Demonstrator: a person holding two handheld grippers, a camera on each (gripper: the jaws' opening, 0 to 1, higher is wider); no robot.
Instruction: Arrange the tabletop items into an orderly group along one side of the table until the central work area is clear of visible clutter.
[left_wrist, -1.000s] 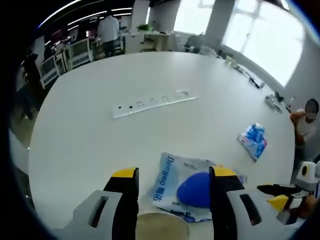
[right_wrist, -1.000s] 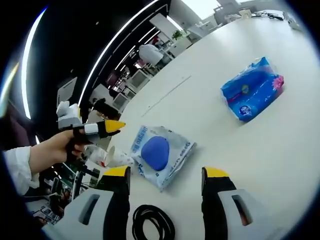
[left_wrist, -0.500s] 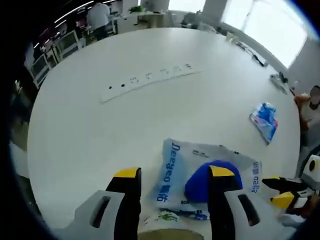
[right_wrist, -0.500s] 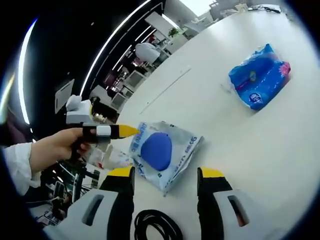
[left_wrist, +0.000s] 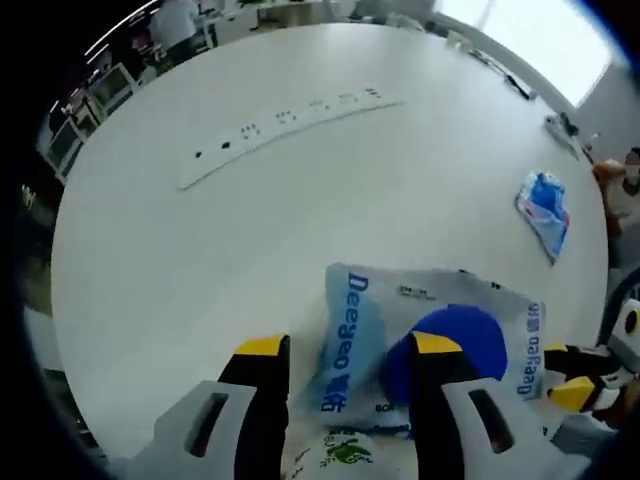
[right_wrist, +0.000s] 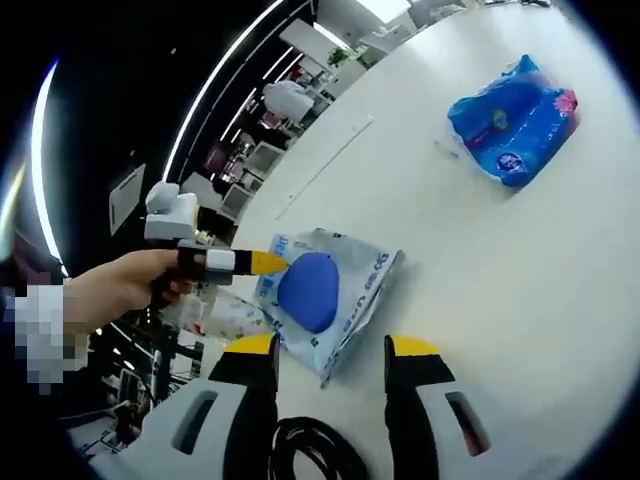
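On the table (left_wrist: 200, 260) my left gripper (left_wrist: 340, 352) hangs over the near edge of the clear bag (left_wrist: 400, 320), with a paper cup (left_wrist: 345, 455) under its jaws at the table's edge. The power strip (left_wrist: 280, 122) lies toward the far side. The tissue pack (right_wrist: 512, 118) sits well apart, out by another edge. A coiled cable (right_wrist: 310, 452) lies between the jaws of my right gripper (right_wrist: 330, 348), just before the bag.
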